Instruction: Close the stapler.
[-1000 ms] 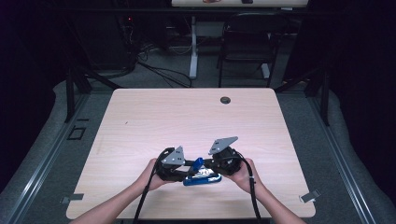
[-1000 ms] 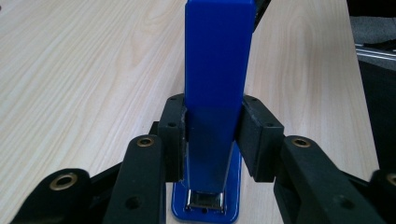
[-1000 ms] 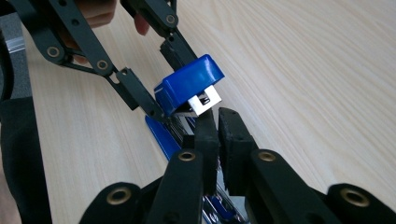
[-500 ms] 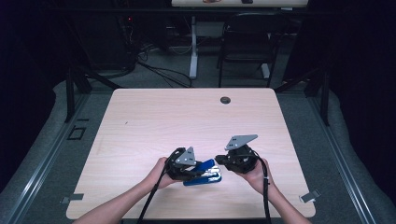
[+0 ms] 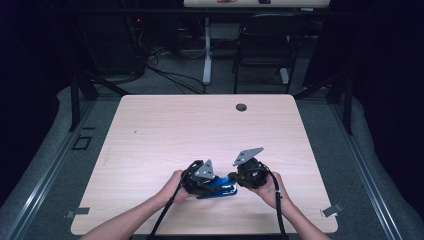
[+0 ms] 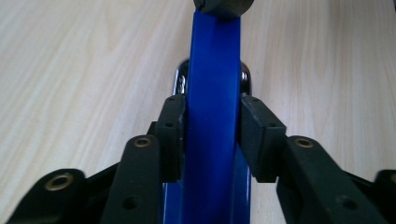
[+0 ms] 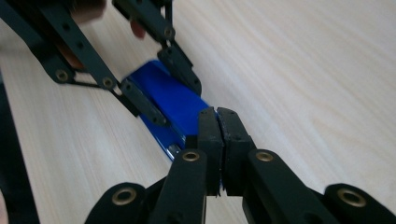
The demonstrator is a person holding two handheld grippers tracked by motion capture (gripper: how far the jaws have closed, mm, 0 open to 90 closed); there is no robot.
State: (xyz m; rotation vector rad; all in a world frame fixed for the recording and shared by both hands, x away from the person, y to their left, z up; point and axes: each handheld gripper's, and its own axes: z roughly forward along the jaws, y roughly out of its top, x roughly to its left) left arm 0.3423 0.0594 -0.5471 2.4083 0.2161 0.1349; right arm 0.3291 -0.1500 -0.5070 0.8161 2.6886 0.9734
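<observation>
- Blue stapler (image 5: 217, 189): lower centre of frame, lying near the worktop (image 5: 200, 130) front edge.
- Left claw (image 5: 212, 186): jaws flank the stapler's sides, just widened; contact unclear.
- Right claw (image 5: 234, 180): jaws closed together, empty, tips touching the stapler's end.
- Upper worktop: open wood.

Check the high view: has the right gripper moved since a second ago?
Yes. The right gripper has slid slightly toward the table's right edge, and its jaws are closed, pressing on the blue stapler's end.
</observation>
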